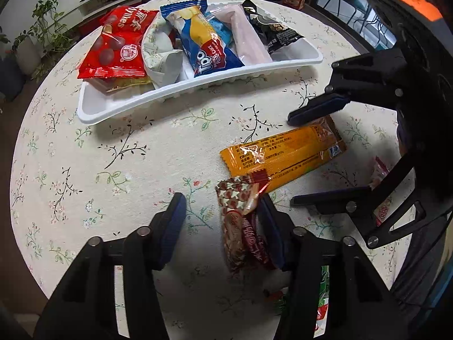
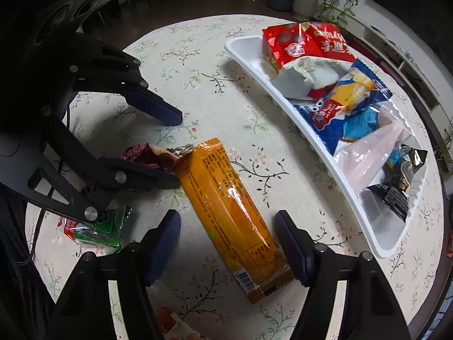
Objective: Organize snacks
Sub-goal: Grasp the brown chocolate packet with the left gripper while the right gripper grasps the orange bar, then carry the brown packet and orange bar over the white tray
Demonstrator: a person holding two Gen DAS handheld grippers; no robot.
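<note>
A long orange snack packet (image 2: 226,212) lies flat on the floral tablecloth, also seen in the left wrist view (image 1: 283,155). My right gripper (image 2: 228,232) stands open and points down, one finger on each side of the packet's near half, pads not pressing. A red star-patterned candy wrapper (image 1: 240,218) lies between the fingers of my left gripper (image 1: 223,215). It leans against the right finger, while the left finger stands apart from it, so the gripper is open. The candy's top end touches the orange packet. A white curved tray (image 1: 141,104) holds several snack bags.
The tray (image 2: 254,65) holds a red bag, a white pouch, a blue bag, a pink pack and a black bag. A green packet (image 2: 99,232) lies under the left gripper's frame. A small red-and-white candy (image 1: 379,170) sits behind the right gripper. The round table's edge is close.
</note>
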